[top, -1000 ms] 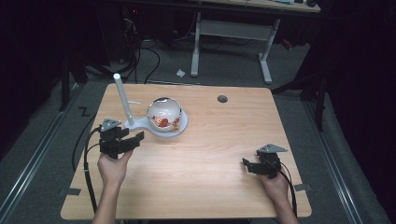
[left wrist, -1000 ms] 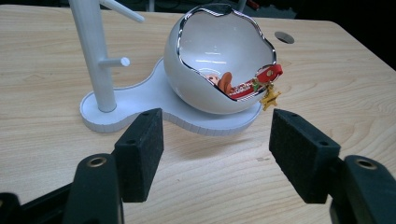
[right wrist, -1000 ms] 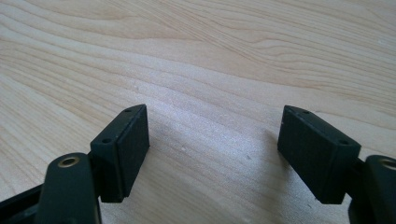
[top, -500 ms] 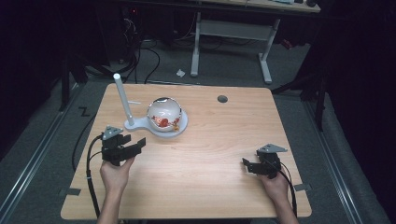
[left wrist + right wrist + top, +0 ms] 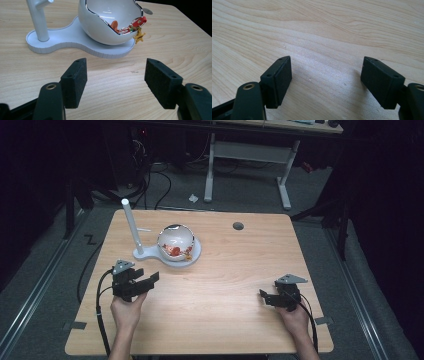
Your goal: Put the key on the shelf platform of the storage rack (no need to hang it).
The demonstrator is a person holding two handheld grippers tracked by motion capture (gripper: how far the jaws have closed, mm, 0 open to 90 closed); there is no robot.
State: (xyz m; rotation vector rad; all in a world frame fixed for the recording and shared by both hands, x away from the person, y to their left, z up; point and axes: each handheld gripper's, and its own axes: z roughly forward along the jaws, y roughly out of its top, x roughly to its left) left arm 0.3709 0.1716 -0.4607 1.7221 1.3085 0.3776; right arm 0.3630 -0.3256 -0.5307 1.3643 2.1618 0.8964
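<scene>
The left gripper (image 5: 141, 285) had drawn back toward the person since the earlier frame, its jaws wide apart over the bare tabletop (image 5: 220, 320) just short of the white stand (image 5: 167, 255), while the right gripper (image 5: 274, 297) had stayed put, jaws equally spread. Beyond, the left gripper view showed a red strap (image 5: 138, 22) and yellow star charm (image 5: 139, 36) hanging over the white bowl's (image 5: 105, 22) rim, detail too small to make out from above.

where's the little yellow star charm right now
In the left gripper view the yellow star charm hangs over the rim of the white egg-shaped bowl, on its right side, just above the white stand base.
</scene>
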